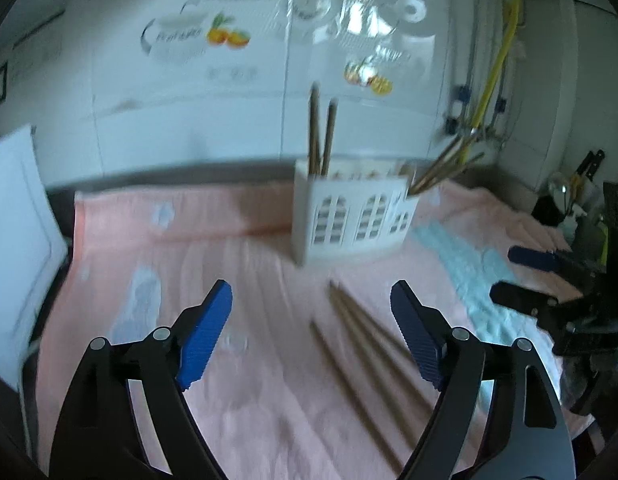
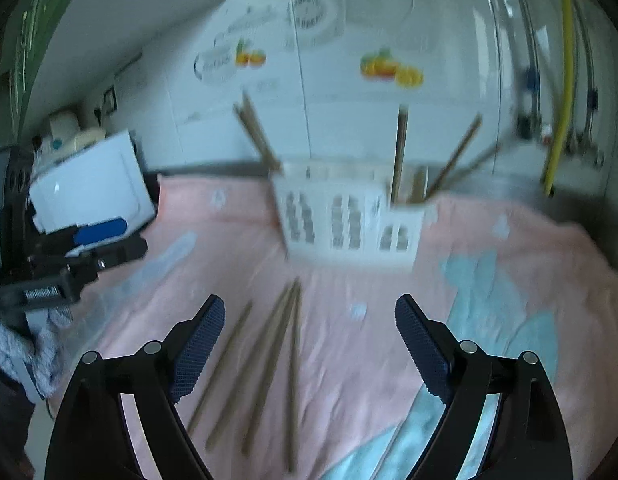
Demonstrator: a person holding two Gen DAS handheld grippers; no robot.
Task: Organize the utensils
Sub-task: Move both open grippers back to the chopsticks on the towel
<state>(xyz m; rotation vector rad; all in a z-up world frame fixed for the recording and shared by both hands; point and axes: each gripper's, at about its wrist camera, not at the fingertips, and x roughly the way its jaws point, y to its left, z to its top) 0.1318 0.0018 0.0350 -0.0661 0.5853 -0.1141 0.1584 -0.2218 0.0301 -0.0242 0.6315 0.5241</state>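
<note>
A white utensil holder (image 1: pixel 349 216) (image 2: pixel 349 220) with arched window cut-outs stands at the back of a pink towel (image 1: pixel 189 240). Wooden chopsticks (image 1: pixel 321 136) stand in its left end, and more lean out of its right end (image 1: pixel 441 168). Several loose chopsticks (image 1: pixel 365 344) (image 2: pixel 269 360) lie on the towel in front of the holder. My left gripper (image 1: pixel 311 292) is open above the towel, the loose chopsticks lying under its right finger. My right gripper (image 2: pixel 309 304) is open too, with the loose chopsticks below its left half. Neither holds anything.
A white box (image 2: pixel 93 184) sits at the towel's left edge. A tiled wall with a yellow pipe (image 1: pixel 501 52) runs behind. Dark kitchen items (image 1: pixel 565 200) crowd the far right. Each gripper shows in the other's view: right gripper (image 1: pixel 513 276), left gripper (image 2: pixel 109 236).
</note>
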